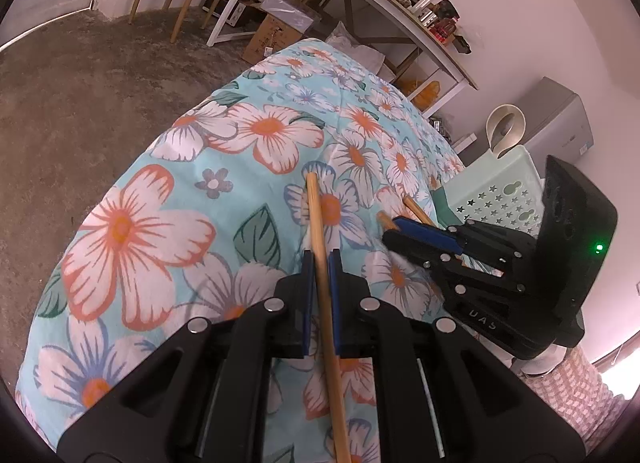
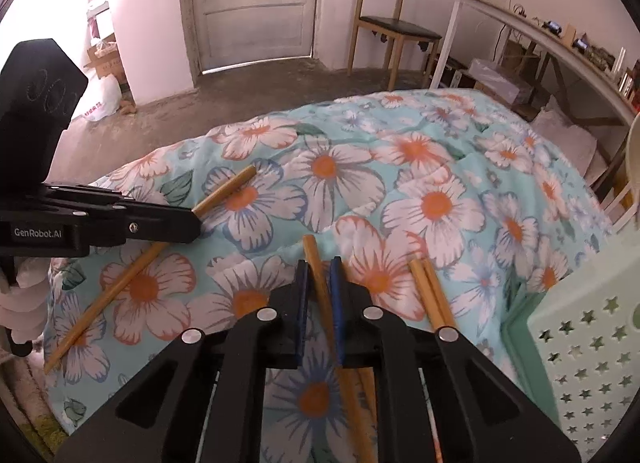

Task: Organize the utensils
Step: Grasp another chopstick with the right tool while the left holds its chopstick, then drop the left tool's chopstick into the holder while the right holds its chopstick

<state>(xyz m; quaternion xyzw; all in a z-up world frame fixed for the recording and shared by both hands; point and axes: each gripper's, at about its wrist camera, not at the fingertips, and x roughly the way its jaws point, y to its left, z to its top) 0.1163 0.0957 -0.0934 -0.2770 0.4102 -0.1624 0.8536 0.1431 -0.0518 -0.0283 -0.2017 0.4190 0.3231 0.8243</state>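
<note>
Several wooden chopsticks lie on a floral quilt point(image 1: 256, 131). My left gripper point(image 1: 321, 259) is shut on one chopstick point(image 1: 316, 207), which runs between its blue pads and points away. My right gripper point(image 2: 320, 267) is shut on another chopstick point(image 2: 314, 255); it shows at the right of the left wrist view point(image 1: 400, 229). A pair of chopsticks point(image 2: 430, 291) lies just right of the right gripper. The left gripper point(image 2: 188, 223) appears at the left of the right wrist view, on a long chopstick point(image 2: 224, 191). A mint green basket point(image 2: 592, 347) with star holes stands at the right.
The quilt point(image 2: 420, 167) covers a raised surface with bare floor beyond. A wooden chair point(image 2: 388, 23), a door point(image 2: 252, 3) and a long white shelf table point(image 1: 400, 19) stand behind. The basket point(image 1: 496, 195) also shows in the left wrist view, beside a cream object point(image 1: 505, 127).
</note>
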